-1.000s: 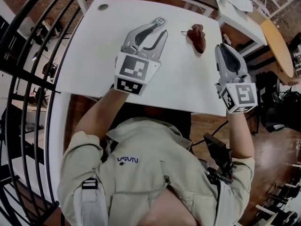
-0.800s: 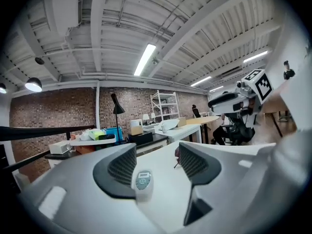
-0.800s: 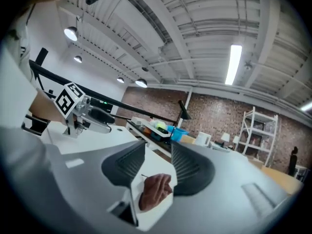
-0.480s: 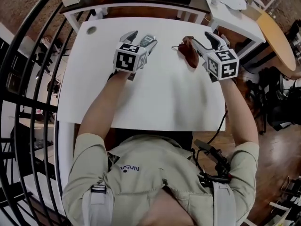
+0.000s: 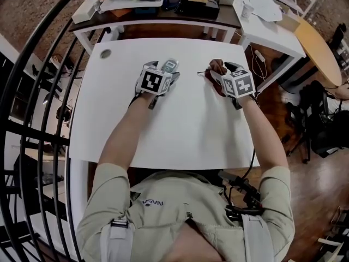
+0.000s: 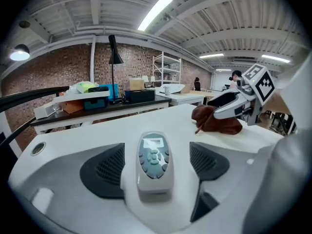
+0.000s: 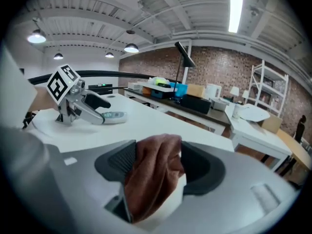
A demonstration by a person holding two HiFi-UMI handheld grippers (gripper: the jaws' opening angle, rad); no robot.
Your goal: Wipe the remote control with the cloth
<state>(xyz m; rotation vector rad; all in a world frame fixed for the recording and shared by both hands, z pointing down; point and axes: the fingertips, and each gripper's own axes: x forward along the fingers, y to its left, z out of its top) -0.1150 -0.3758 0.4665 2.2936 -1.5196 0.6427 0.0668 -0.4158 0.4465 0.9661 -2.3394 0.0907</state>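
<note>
A grey remote control (image 5: 170,65) lies on the white table (image 5: 180,130) at the far middle. My left gripper (image 5: 162,71) straddles it; in the left gripper view the remote (image 6: 155,161) lies between the dark pads (image 6: 103,170) with a gap on each side, and the jaws are opening. A brown cloth (image 5: 217,68) lies bunched to its right. My right gripper (image 5: 223,73) is over it with its jaws opening. In the right gripper view the cloth (image 7: 153,179) fills the gap and brushes the left pad (image 7: 117,165).
A grommet hole (image 5: 105,53) is in the table's far left corner. Behind the table stands a dark desk (image 5: 163,4) with boxes and a lamp. A smaller white table (image 5: 267,15) and a round wooden one (image 5: 322,48) stand at the right. Black railing (image 5: 32,91) curves along the left.
Both grippers have gone away from the person and down to the far part of the table. Their jaws have spread, the left round the remote, the right round the cloth.
</note>
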